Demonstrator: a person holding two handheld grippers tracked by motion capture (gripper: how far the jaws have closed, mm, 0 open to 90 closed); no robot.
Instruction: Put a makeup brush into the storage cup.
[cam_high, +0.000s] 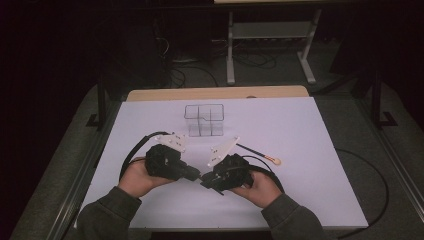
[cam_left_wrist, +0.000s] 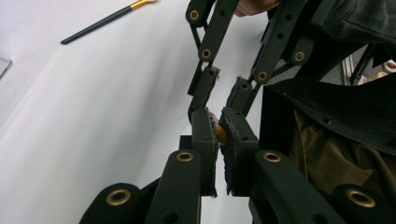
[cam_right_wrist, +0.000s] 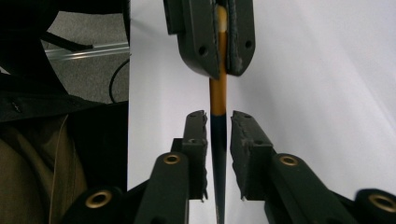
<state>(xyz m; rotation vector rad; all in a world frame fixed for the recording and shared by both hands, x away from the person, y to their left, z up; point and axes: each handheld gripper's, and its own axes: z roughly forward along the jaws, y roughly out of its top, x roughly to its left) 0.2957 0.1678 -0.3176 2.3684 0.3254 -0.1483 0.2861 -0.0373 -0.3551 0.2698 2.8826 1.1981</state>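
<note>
Your left gripper (cam_left_wrist: 218, 114) is clamped narrow on the slim brush with a black tapering handle and gold metal collar (cam_right_wrist: 217, 93), pinching it at the collar end with the pale tip just past the pads. Your right gripper (cam_right_wrist: 218, 122) faces it nose to nose, its jaws standing a little apart on either side of the black handle. There seems to be a sliver of daylight on each side, so it looks like a straddle rather than a grip, though the angle makes that hard to be sure of. The brush hangs in the air between the two tools, low over the near middle of the white table top (cam_high: 300, 130) and just in front of you. This reads as a hand-to-hand pass, caught at the point where one tool carries the brush alone. Next, you need to close the right jaws squarely on the handle and feel them bite before the left lets go, because the handle is thin and tapered and could slip or roll. A second black-handled brush with a gold collar (cam_high: 257, 152) lies on the table just beyond your right gripper. The clear plastic box divided into compartments (cam_high: 204, 120) stands farther back at centre, a likely home for both brushes.
</note>
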